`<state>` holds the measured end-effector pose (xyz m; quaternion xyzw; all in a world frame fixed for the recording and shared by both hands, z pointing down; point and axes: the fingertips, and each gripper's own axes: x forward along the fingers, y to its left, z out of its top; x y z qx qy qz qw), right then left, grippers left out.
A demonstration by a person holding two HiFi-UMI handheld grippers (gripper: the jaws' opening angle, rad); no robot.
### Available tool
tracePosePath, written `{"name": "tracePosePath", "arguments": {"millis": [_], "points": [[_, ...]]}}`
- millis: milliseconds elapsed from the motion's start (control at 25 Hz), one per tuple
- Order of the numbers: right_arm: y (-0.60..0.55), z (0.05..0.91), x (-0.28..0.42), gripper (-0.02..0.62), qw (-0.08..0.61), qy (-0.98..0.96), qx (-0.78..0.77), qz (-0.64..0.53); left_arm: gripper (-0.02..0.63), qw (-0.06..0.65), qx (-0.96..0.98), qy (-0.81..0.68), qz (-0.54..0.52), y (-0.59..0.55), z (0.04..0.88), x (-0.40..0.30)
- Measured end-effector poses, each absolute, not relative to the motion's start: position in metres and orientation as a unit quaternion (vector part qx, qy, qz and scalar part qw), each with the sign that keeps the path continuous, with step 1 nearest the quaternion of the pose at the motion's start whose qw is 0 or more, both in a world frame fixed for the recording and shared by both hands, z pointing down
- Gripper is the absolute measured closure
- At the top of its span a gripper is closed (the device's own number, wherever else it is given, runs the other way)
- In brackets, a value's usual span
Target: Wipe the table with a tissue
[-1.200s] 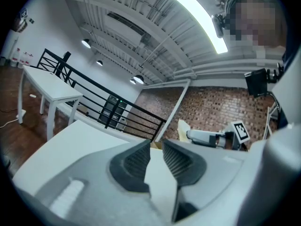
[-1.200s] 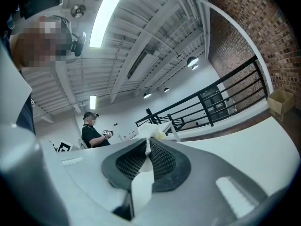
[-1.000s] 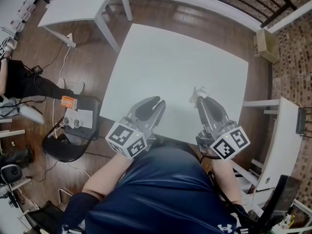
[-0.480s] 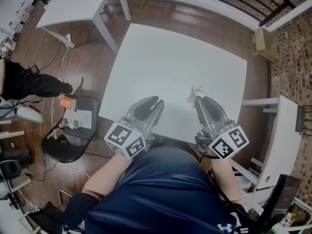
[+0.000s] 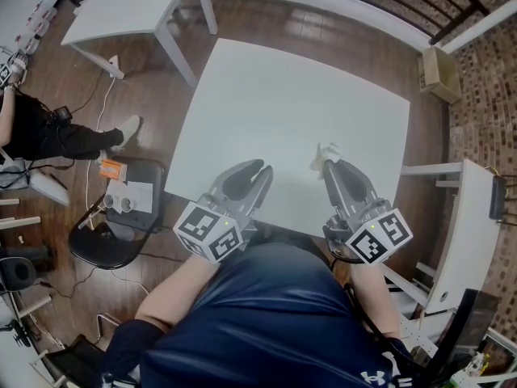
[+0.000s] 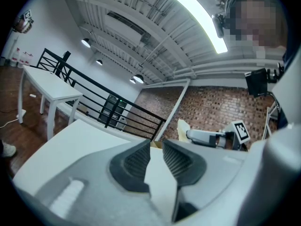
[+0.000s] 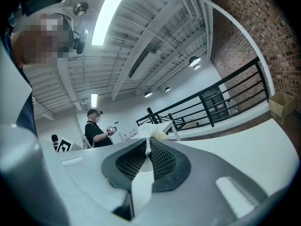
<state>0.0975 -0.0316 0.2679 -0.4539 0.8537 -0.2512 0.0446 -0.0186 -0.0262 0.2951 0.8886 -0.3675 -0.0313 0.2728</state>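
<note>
The white table (image 5: pixel 291 95) fills the middle of the head view. My right gripper (image 5: pixel 329 165) hovers over its near right part, shut on a small crumpled white tissue (image 5: pixel 325 153) that sticks out past the tips. In the right gripper view the tissue (image 7: pixel 151 133) is pinched between the ribbed pads of the right gripper (image 7: pixel 148 147). My left gripper (image 5: pixel 262 170) is over the near edge, to the left. Its jaws stand a little apart with nothing between them, as the left gripper view shows (image 6: pixel 156 145). That view also shows the right gripper (image 6: pixel 211 136) and the tissue (image 6: pixel 184 128).
A second white table (image 5: pixel 129 6) stands at the back left. A black chair (image 5: pixel 121 217) with small items is left of the table, and a person's leg (image 5: pixel 73 140) shows beside it. A cardboard box (image 5: pixel 440 71) and a white shelf (image 5: pixel 460 233) are on the right.
Both grippers stay almost still, only a slight shift. The person at the left edge has moved a leg.
</note>
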Motion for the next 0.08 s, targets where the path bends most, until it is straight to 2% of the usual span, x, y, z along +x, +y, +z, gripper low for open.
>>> {"name": "tracePosePath", "arguments": {"millis": [80], "points": [[-0.0313,0.2683,0.0971,0.568,0.044,0.854,-0.453,-0.251,0.523,0.273,0.889,-0.367,-0.031,-0.0258,0.2950,-0.0183]]}}
